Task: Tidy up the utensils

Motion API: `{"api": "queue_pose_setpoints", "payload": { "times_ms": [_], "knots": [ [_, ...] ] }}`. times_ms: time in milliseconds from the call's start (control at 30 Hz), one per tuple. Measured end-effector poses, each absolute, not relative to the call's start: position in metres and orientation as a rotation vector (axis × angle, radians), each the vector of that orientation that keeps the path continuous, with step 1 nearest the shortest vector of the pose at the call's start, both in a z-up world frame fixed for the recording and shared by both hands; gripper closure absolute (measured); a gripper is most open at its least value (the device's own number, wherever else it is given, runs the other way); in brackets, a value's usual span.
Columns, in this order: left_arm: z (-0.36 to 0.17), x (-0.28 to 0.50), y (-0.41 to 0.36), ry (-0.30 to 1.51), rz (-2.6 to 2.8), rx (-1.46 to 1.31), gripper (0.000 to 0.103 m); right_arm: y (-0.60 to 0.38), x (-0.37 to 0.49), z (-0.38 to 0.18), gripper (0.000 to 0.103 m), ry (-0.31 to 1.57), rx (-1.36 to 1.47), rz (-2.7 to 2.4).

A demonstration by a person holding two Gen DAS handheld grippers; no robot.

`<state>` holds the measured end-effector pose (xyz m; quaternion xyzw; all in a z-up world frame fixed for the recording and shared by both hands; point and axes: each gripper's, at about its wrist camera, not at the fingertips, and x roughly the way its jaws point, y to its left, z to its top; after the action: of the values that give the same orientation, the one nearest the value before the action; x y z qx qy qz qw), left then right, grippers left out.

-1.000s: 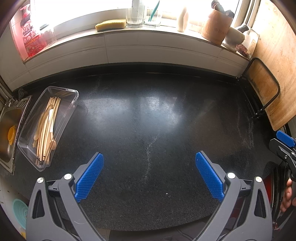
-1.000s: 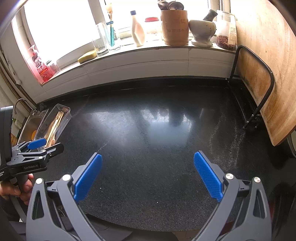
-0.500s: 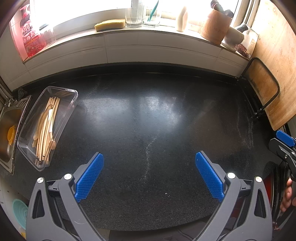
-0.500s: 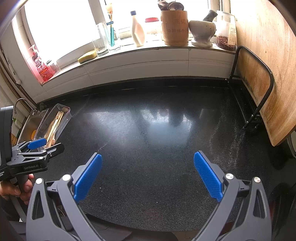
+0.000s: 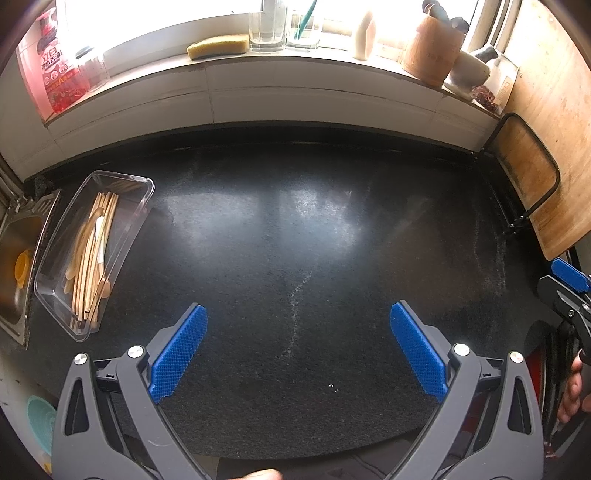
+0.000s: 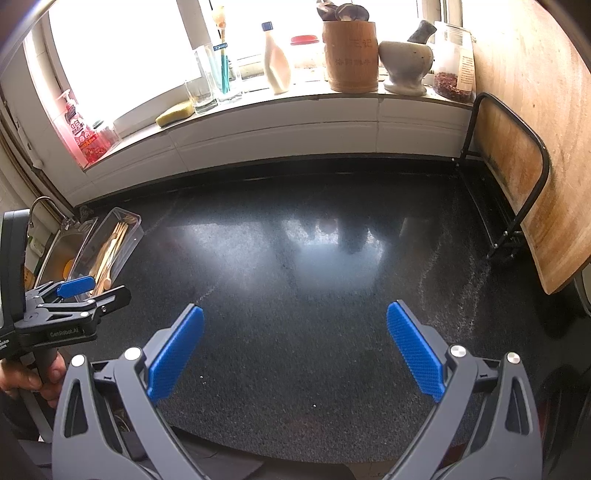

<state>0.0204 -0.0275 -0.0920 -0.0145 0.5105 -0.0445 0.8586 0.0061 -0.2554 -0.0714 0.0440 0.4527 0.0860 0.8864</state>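
Both tongs hang above the black speckled worktop (image 5: 295, 229) with their blue pads spread wide and nothing between them. The left tongs (image 5: 297, 349) point across the middle of the worktop. The right tongs (image 6: 293, 350) do the same from farther right, and from the left wrist view their blue tip shows at the far right edge.

The wooden utensils (image 5: 90, 258), a bundle of chopsticks and spoons, lie lengthwise in a clear plastic tray (image 5: 144, 192) at the left end of the worktop, just beside the steel sink (image 5: 14, 251). The tray sits well apart from both tongs.

On the windowsill stand a yellow sponge (image 5: 218, 46), drinking glasses (image 5: 267, 35), a wooden utensil holder (image 6: 351, 55) and a stone mortar (image 6: 404, 64). A wooden cutting board (image 6: 535, 147) leans in a black wire rack at the right.
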Motion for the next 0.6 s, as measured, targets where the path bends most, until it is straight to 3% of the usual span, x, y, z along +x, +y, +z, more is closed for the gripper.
{"api": "queue_pose_setpoints", "payload": {
  "times_ms": [600],
  "knots": [
    [-0.0873,0.0200,-0.0291,1.059,-0.115,-0.033,0.006,-0.2540,0.0123,-0.0687,0.007,0.937,0.080,0.197]
  ]
}}
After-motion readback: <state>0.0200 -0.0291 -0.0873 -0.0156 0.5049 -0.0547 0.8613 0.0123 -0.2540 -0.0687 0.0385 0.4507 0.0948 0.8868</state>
